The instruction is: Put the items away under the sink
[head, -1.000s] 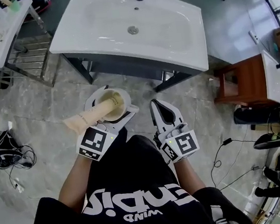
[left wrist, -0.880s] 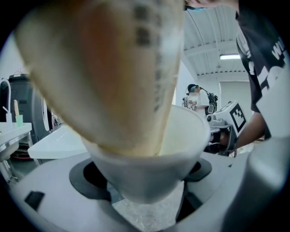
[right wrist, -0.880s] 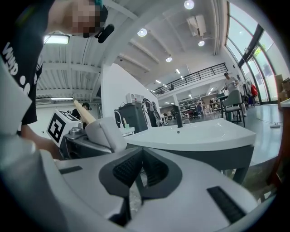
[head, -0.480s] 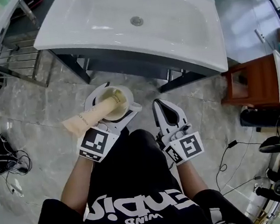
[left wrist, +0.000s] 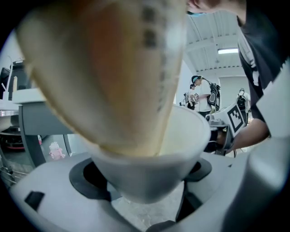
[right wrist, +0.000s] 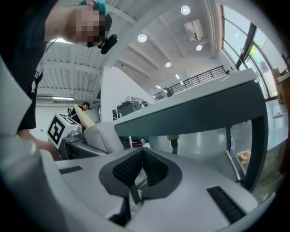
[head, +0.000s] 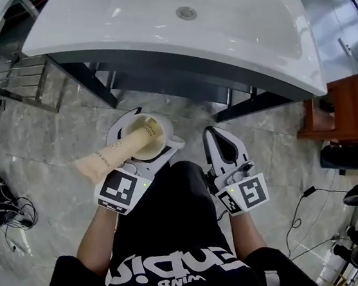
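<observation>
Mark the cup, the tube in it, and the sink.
cup (head: 156, 129): head view, inner wall near the rim.
tube (head: 106, 156): head view, middle of its body.
sink (head: 236, 25): head view, bare floor of the basin.
</observation>
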`<state>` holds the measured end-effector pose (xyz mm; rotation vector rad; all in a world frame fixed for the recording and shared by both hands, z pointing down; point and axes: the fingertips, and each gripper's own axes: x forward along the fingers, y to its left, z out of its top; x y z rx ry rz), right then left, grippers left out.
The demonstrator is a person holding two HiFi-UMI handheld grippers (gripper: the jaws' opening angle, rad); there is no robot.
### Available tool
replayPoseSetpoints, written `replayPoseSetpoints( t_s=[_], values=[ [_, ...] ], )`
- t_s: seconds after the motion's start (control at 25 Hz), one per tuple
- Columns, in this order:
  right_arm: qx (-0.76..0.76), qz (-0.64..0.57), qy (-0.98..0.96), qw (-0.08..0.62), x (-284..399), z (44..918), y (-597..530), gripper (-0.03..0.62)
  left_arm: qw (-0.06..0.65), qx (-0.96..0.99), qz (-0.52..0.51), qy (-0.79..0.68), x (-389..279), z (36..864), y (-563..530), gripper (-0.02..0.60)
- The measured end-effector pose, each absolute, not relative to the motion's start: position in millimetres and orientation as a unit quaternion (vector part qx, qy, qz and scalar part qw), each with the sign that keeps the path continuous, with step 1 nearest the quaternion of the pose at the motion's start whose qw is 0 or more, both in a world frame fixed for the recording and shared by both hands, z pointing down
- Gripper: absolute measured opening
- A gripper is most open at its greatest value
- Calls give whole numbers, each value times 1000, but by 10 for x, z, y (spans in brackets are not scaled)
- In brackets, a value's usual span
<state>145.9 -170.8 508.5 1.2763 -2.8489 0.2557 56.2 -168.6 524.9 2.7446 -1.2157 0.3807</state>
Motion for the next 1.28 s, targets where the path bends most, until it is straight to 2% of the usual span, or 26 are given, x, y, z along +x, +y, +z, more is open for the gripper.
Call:
replayPoseSetpoints(
  t_s=[0.36,0.64,0.88,1.28],
  values=[
    [393,72,-917,-4,1495,5848,-1759,18,32,905,124,-405,657,5824,-1863,474],
    [389,70,-919,-2,1376,6359,-1785,18,38,904,151,-398,601,6331,-1858,474],
    [392,46,-919,-13,1441,6468,-1736,18,37,904,164,-393,561,6737,-1729,474],
    [409,40,-912,-16,1536,6482,-1774,18,16,906,164,-389,681,6704,-1883,474]
  ],
)
